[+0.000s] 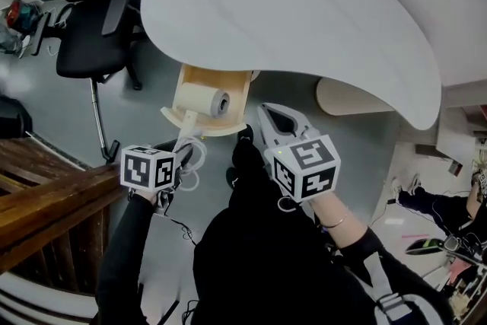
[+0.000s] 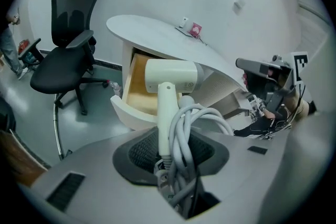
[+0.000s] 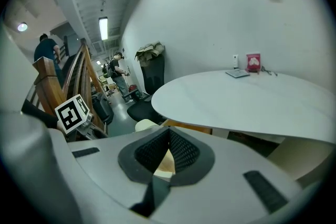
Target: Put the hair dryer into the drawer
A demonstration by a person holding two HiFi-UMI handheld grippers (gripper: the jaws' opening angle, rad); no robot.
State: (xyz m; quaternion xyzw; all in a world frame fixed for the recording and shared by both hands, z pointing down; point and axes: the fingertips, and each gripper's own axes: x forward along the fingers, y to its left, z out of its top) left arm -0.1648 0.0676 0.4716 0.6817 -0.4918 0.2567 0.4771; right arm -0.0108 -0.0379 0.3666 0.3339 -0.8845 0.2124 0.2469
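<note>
The white curved desk [image 1: 304,19] fills the upper part of the head view. A black office chair [image 1: 91,34] stands off the desk's left end. Under the desk's near edge a drawer [image 1: 199,75] with a pale wooden inside is pulled open. The cream hair dryer [image 1: 202,99] hangs just over that open drawer, below the desk's edge, barrel level and handle pointing down. The left claw [image 2: 173,149] grips the handle together with the looped grey cord [image 2: 197,113]. The right claw [image 3: 169,134] is beside it, in front of the desk, its pads closed together on nothing.
</note>
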